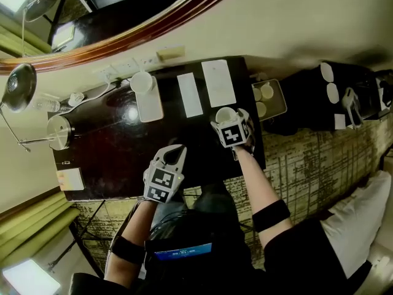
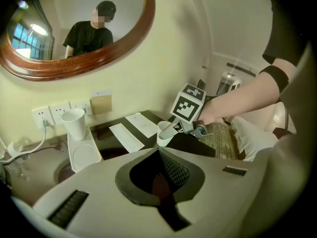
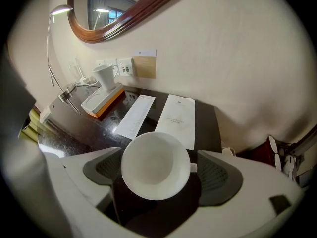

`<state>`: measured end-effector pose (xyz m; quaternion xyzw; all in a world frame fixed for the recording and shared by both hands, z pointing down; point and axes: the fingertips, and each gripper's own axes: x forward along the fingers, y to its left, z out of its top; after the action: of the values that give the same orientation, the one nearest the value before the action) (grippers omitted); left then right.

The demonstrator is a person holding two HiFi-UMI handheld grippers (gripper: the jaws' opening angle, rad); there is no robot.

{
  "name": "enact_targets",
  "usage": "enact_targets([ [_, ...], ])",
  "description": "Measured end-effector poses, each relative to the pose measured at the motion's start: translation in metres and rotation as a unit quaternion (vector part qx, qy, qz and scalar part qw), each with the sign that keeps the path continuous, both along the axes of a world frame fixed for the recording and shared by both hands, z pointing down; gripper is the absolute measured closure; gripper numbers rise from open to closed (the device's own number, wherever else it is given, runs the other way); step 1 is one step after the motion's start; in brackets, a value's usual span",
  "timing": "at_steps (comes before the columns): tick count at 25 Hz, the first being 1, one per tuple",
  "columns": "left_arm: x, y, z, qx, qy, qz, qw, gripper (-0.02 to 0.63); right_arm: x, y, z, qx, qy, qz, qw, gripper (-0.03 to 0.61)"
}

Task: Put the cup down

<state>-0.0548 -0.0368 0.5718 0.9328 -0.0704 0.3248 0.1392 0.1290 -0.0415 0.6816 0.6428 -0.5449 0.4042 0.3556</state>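
Note:
A white cup (image 1: 224, 112) (image 3: 155, 165) stands upright on the dark table (image 1: 104, 165), near its right edge, just below a white paper sheet (image 1: 218, 82). My right gripper (image 1: 228, 123) (image 3: 157, 182) points steeply down over the cup, open wide. The cup is between its two pads, its small handle toward the right pad, and the pads do not press it. From the left gripper view the cup (image 2: 163, 132) shows under the right gripper (image 2: 178, 128). My left gripper (image 1: 177, 152) (image 2: 158, 150) hovers at the table's front edge, left of the cup, shut with nothing in it.
A second white cup (image 1: 142, 82) stands on a white tray (image 1: 151, 108) at the back. A narrow paper strip (image 1: 189, 94) lies beside it. A lamp (image 1: 18, 85), a round metal lid (image 1: 59, 131) and wall sockets (image 2: 52, 113) are at left. A tray of cups (image 1: 274, 101) sits right of the table.

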Motion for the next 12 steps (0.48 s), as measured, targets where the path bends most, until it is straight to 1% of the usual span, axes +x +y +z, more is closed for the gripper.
enact_targets([
  [1,-0.0006,0.0,0.0015,0.0,-0.002,-0.001,1.0,0.614,-0.0001,0.0013,0.0021,-0.004,0.003,-0.005,1.0,0.097],
  [4,0.0,0.0011,0.0036,-0.001,-0.005,-0.001,1.0,0.614,-0.0034,0.002,0.0031,-0.01,0.015,-0.023,1.0,0.121],
  [6,0.0023,0.0021,0.0035,0.0,-0.005,0.0,1.0,0.614,-0.0066,0.0019,0.0033,-0.012,0.019,-0.035,0.999,0.156],
  [12,0.0059,0.0045,0.0033,-0.004,-0.005,0.0,1.0,0.614,-0.0075,0.0014,0.0022,-0.012,0.026,-0.055,0.998,0.161],
])
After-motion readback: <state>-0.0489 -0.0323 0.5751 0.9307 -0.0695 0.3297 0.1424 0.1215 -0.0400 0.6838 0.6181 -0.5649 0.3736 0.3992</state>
